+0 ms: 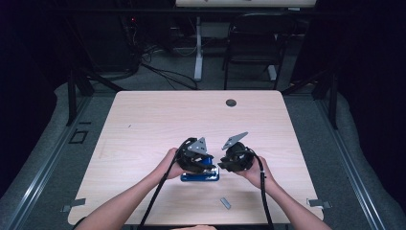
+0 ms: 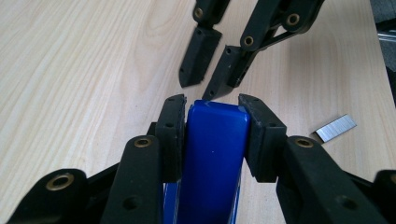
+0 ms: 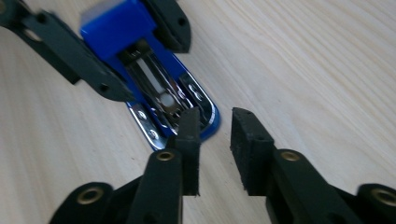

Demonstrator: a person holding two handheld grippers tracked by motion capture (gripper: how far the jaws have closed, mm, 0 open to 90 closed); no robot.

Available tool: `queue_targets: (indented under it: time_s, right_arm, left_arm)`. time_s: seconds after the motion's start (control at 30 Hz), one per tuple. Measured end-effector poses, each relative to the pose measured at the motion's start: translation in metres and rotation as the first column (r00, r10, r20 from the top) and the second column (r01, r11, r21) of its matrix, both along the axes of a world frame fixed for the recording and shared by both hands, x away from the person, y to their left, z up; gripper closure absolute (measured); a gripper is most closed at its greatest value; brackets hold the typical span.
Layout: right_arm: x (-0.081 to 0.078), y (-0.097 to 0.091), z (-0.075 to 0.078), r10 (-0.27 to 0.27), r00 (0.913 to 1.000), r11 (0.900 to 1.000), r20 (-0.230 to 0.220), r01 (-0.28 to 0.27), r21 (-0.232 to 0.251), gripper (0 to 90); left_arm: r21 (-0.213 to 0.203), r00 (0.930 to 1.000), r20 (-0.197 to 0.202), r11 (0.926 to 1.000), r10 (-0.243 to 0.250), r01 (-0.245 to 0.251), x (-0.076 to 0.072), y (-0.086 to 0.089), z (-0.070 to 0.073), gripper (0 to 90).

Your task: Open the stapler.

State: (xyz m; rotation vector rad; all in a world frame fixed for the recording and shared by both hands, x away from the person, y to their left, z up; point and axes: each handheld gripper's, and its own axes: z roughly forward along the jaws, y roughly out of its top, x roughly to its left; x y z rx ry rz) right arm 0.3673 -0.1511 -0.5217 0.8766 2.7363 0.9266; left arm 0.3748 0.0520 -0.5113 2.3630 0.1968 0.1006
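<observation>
Table [image 1: 143, 124]: pale wood, the biggest thing before me; my forearms come in over its near edge.
Left gripper [image 2: 211, 109]: in my left hand, its two black pads pinching the blue top of the stapler from either side, pressed tight against it.
Right gripper [image 3: 215, 140]: in my right hand, just beside the left one. Its jaws stand a narrow gap apart with nothing between them, only bare wood showing through; one fingertip [image 3: 189, 122] sits at the front end of the stapler's base. I cannot tell whether it touches.
Stapler [image 1: 200, 176]: blue with a shiny metal base, lying on the near middle of the table under my left gripper, its top raised off the base.
Staple strip [image 1: 225, 202]: small grey bar, flat on the table near the front edge, apart from the stapler.
</observation>
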Motion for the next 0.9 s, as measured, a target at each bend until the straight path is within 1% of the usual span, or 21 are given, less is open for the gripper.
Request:
queue_targets:
  time_s: [0.03, 0.07, 0.1, 0.17, 0.2, 0.27, 0.3, 0.33, 0.4, 0.43, 0.5, 0.53, 0.57, 0.6, 0.67, 0.7, 0.8, 0.87, 0.9]
  right_arm:
    - [-0.001, 0.001, 0.001, 0.012, 0.9999, 0.9999, -0.009, -0.012, 0.006, 78.6]
    - [-0.001, 0.002, 0.001, 0.019, 0.9998, 0.9996, -0.007, -0.018, 0.021, 80.5]
    - [-0.002, 0.004, 0.002, 0.02, 0.9997, 0.9994, -0.013, -0.02, 0.03, 83.1]
    - [-0.003, 0.006, 0.001, 0.038, 0.9991, 0.9987, -0.021, -0.037, 0.035, 86.4]
    - [-0.003, 0.008, 0.0, 0.039, 0.999, 0.9983, -0.02, -0.038, 0.045, 86.9]
    - [-0.003, 0.01, -0.001, 0.05, 0.9984, 0.9979, -0.028, -0.049, 0.042, 87.4]
    - [-0.003, 0.012, -0.002, 0.047, 0.9984, 0.9979, -0.03, -0.045, 0.047, 87.4]
    - [-0.003, 0.013, -0.002, 0.052, 0.9983, 0.9983, -0.029, -0.051, 0.029, 87.4]
    - [-0.002, 0.016, -0.005, 0.045, 0.9986, 0.9985, -0.028, -0.044, 0.033, 87.7]
    - [-0.002, 0.017, -0.005, 0.045, 0.9987, 0.9988, -0.024, -0.044, 0.023, 88.0]
    - [-0.002, 0.018, -0.006, 0.048, 0.9986, 0.9985, -0.022, -0.048, 0.028, 88.7]
    - [-0.001, 0.019, -0.006, 0.051, 0.9984, 0.9985, -0.022, -0.051, 0.022, 89.4]
    - [-0.003, 0.02, -0.008, 0.033, 0.9994, 0.9989, -0.014, -0.032, 0.035, 89.9]
    - [-0.002, 0.02, -0.006, 0.052, 0.9986, 0.9987, -0.013, -0.052, 0.001, 90.0]
    - [-0.003, 0.021, -0.008, 0.03, 0.9995, 0.9993, -0.011, -0.03, 0.025, 90.0]
    - [-0.002, 0.02, -0.008, 0.037, 0.9992, 0.9993, -0.012, -0.037, 0.01, 90.0]
    - [-0.001, 0.019, -0.009, 0.043, 0.9989, 0.999, -0.019, -0.043, 0.01, 90.0]
    - [-0.002, 0.019, -0.009, 0.046, 0.9989, 0.9989, -0.012, -0.046, 0.009, 90.0]
    - [-0.003, 0.02, -0.01, 0.046, 0.999, 0.9989, 0.002, -0.046, 0.013, 89.9]
  left_arm:
    - [-0.003, 1.0, 0.002, 1.0, 0.004, -0.004, 0.0, 0.0, 0.0, 63.3]
    - [-0.002, 1.0, 0.004, 1.0, 0.007, -0.007, 0.0, 0.0, 0.0, 63.3]
    - [-0.002, 1.0, 0.004, 1.0, 0.005, -0.005, -0.001, 0.0, 0.0, 63.4]
    - [0.003, 1.0, 0.006, 1.0, 0.001, -0.001, -0.001, 0.001, 0.001, 63.4]
    - [0.007, 1.0, 0.01, 1.0, 0.001, -0.001, -0.001, 0.001, 0.001, 63.4]
    - [0.001, 1.0, 0.01, 1.0, 0.0, 0.0, -0.001, 0.001, 0.001, 63.4]
    - [-0.002, 0.9999, 0.012, 1.0, 0.0, 0.0, -0.002, 0.001, 0.001, 63.4]
    - [-0.001, 0.9999, 0.013, 1.0, -0.001, 0.001, -0.002, 0.001, 0.001, 63.4]
    - [0.001, 0.9999, 0.015, 1.0, -0.004, 0.004, -0.002, 0.001, 0.001, 63.4]
    - [0.003, 0.9999, 0.014, 1.0, -0.004, 0.004, -0.002, 0.001, 0.002, 63.5]
    - [0.0, 0.9999, 0.016, 1.0, -0.002, 0.002, -0.002, 0.002, 0.002, 63.5]
    - [-0.001, 0.9999, 0.015, 1.0, -0.001, 0.001, -0.001, 0.003, 0.002, 63.5]
    - [-0.001, 0.9999, 0.017, 1.0, 0.0, 0.0, -0.001, 0.003, 0.003, 63.5]
    - [-0.002, 0.9999, 0.016, 1.0, 0.004, -0.004, -0.001, 0.003, 0.003, 63.6]
    - [0.0, 0.9998, 0.021, 1.0, 0.004, -0.004, -0.001, 0.003, 0.004, 63.6]
    - [0.003, 0.9997, 0.024, 1.0, 0.005, -0.005, -0.001, 0.003, 0.004, 63.6]
    - [0.007, 0.9995, 0.029, 1.0, 0.006, -0.007, -0.002, 0.004, 0.005, 63.7]
    - [0.006, 0.9995, 0.029, 0.9999, 0.009, -0.01, -0.001, 0.004, 0.005, 63.8]
    - [0.003, 0.9995, 0.03, 0.9999, 0.011, -0.011, -0.002, 0.004, 0.006, 63.8]
